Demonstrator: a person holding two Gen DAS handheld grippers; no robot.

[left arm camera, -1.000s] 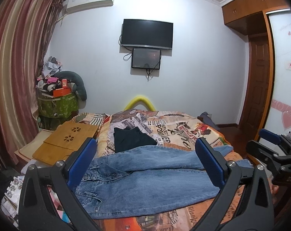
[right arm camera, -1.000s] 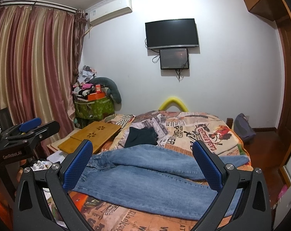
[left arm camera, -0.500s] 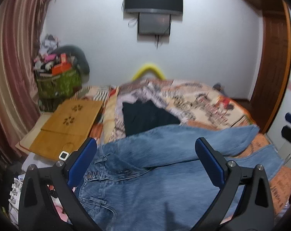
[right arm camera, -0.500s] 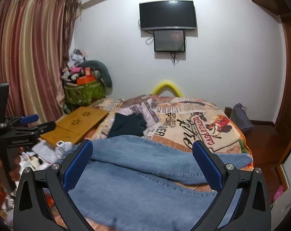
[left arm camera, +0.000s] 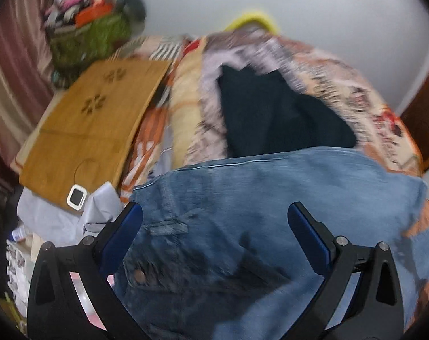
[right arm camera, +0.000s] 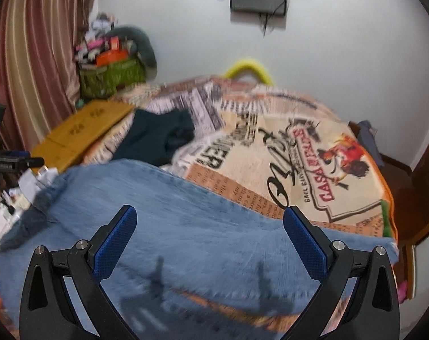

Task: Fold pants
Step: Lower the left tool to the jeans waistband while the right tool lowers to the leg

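Blue jeans (left arm camera: 271,198) lie spread across the near part of the bed, waist end to the left with a button and belt loop showing, legs running right (right arm camera: 214,226). My left gripper (left arm camera: 214,221) is open and empty, low over the waist and seat of the jeans. My right gripper (right arm camera: 210,223) is open and empty, low over the legs. Both cast shadows on the denim. Both views are motion-blurred.
The bed has a newspaper-print cover (right arm camera: 285,153) with a dark folded garment (left arm camera: 271,113) beyond the jeans. A wooden lap table (left arm camera: 95,119) lies at the bed's left, with clutter and a green basket (right arm camera: 112,79) behind. A door stands at the right.
Both grippers have dropped and moved forward toward the jeans, tilting down; the jeans now fill the lower part of each view. Both stay open.
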